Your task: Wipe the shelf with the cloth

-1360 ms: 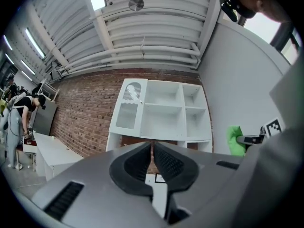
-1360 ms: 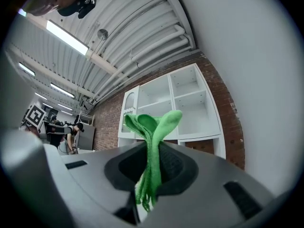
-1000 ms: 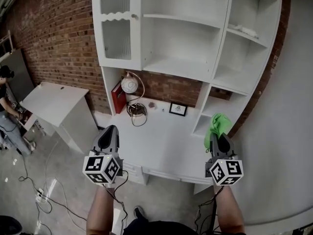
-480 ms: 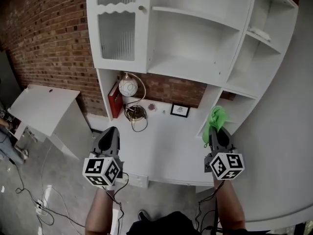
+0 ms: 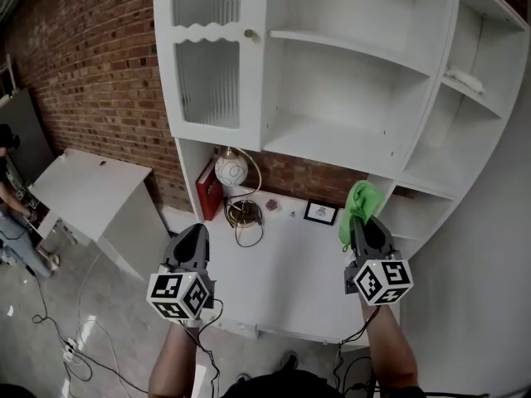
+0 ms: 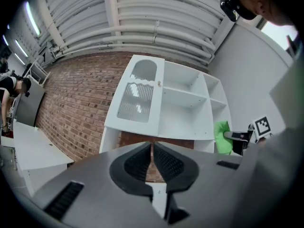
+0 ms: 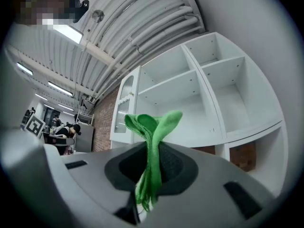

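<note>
A tall white shelf unit (image 5: 332, 73) stands against the brick wall, with open compartments and a lower desk surface (image 5: 290, 264). My right gripper (image 5: 363, 224) is shut on a green cloth (image 5: 360, 206), held up in front of the unit's lower right compartments. In the right gripper view the green cloth (image 7: 153, 141) sticks up from between the jaws, with the shelf unit (image 7: 199, 99) behind it. My left gripper (image 5: 192, 240) hovers over the desk's left edge, jaws together and empty. In the left gripper view the gripper (image 6: 152, 151) points at the shelf unit (image 6: 175, 103).
On the desk stand a globe lamp (image 5: 231, 171), a red book (image 5: 207, 189), a coiled cable (image 5: 246, 215) and a small framed picture (image 5: 319, 214). A glass-fronted door (image 5: 206, 48) closes the unit's upper left. A white cabinet (image 5: 91, 193) and a person (image 5: 12, 197) are at left.
The view has shifted so the shelf unit sits closer and more to the right. Both grippers stay held out in front, the right one still holding the cloth.
</note>
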The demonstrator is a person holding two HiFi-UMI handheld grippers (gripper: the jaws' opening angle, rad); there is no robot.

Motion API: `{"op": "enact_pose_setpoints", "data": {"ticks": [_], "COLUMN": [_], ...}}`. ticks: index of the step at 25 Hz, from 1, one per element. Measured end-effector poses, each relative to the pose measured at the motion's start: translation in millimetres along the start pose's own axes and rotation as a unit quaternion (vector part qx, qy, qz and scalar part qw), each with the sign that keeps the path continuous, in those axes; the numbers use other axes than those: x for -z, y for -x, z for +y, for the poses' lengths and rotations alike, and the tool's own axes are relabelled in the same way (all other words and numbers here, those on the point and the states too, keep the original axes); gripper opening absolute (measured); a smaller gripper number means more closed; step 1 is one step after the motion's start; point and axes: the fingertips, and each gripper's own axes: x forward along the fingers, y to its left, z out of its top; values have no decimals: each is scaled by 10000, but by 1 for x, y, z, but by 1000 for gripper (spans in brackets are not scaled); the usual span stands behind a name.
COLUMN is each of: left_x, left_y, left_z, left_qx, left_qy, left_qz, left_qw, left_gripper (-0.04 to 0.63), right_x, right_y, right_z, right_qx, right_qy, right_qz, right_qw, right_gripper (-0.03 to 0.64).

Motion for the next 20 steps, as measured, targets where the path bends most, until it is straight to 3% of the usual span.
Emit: {"op": "enact_pose_setpoints", "data": {"ticks": [5,11,16,20], "left_x": [-16,-7,-1,-3], "left_y": [-29,-55,-80,-110], "left_z": [-14,-22,-16,-9], "left_qx": [-161,-338,-293,7], "left_qy": [-170,-260,-221,-208], "left_qz": [-149,-79,-42,-67], "left_qw": [9996,9991,9993,9998], "left_gripper": [20,20,20,20], "right_x": [-12,-8,-11,-26], "right_y": [-35,-58,-75,-92], "right_z": [-15,-31,-46,-54], "right_qx": [-408,-863,-809,-587], "right_qy": [-72,80,123,279], "right_qz": [-181,-110,-85,-174], "right_qw": [9990,9962,9966,9977], "right_gripper": [46,46,46,46]}}
